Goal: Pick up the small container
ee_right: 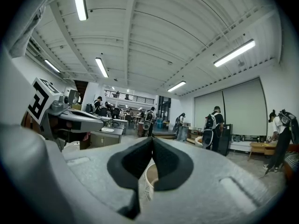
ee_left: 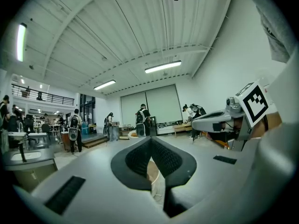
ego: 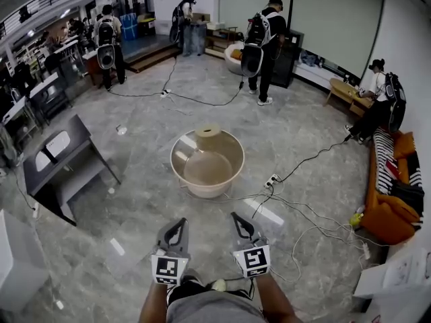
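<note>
Head view, left to right: left gripper low in frame, fingers clenched tip to tip on nothing. Left gripper view confirms it: the black fingers meet with nothing between them. Centre, well ahead on the floor, is a big round beige tub. The small container, a short beige cylinder, sits at the tub's far rim; on the rim or just inside, can't tell. It looks light, stiff and smooth-sided, so likely slippery. Best pinched gently across its round side wall, mid-height. Right gripper is beside the left, fingers also clenched, empty. Both must open before any reach.
</note>
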`<action>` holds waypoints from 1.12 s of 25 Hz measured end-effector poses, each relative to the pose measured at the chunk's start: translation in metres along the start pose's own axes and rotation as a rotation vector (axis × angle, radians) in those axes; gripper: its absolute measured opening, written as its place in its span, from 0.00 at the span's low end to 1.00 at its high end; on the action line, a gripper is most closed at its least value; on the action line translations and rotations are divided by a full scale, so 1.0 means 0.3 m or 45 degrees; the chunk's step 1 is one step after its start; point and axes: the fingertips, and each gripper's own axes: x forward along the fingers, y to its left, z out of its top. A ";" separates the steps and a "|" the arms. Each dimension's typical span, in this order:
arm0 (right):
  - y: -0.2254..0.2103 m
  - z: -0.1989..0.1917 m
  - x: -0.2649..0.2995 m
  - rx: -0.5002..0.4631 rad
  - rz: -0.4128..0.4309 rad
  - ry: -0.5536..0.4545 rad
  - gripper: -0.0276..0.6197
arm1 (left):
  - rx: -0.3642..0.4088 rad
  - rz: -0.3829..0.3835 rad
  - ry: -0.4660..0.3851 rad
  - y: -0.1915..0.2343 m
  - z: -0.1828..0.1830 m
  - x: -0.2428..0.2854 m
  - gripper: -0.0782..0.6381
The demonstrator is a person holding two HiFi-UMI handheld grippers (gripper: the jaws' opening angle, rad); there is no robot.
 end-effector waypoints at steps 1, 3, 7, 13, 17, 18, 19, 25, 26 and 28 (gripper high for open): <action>-0.006 -0.002 0.012 0.001 0.002 -0.001 0.04 | -0.001 0.002 0.004 0.006 -0.002 0.013 0.13; -0.023 -0.011 0.037 0.000 0.005 -0.001 0.04 | -0.005 0.006 0.008 0.017 -0.006 0.042 0.13; -0.053 -0.036 0.109 0.010 0.010 0.014 0.04 | -0.007 0.006 0.017 0.053 -0.024 0.116 0.13; -0.125 -0.065 0.286 0.008 -0.007 0.024 0.04 | 0.002 -0.016 0.014 0.158 -0.043 0.291 0.13; -0.175 -0.069 0.457 0.015 -0.026 0.037 0.04 | -0.008 -0.033 0.016 0.277 -0.057 0.435 0.13; -0.184 -0.068 0.505 0.018 -0.031 0.040 0.04 | -0.012 -0.038 0.018 0.312 -0.058 0.471 0.13; -0.192 -0.064 0.553 0.020 -0.035 0.040 0.04 | -0.016 -0.045 0.021 0.348 -0.059 0.506 0.13; -0.241 -0.031 0.833 0.021 -0.056 0.050 0.04 | -0.028 -0.081 0.021 0.558 -0.056 0.724 0.13; -0.244 -0.034 0.878 0.022 -0.058 0.056 0.04 | -0.030 -0.088 0.020 0.591 -0.060 0.756 0.13; -0.253 -0.038 0.964 0.023 -0.064 0.065 0.04 | -0.038 -0.100 0.020 0.653 -0.073 0.819 0.13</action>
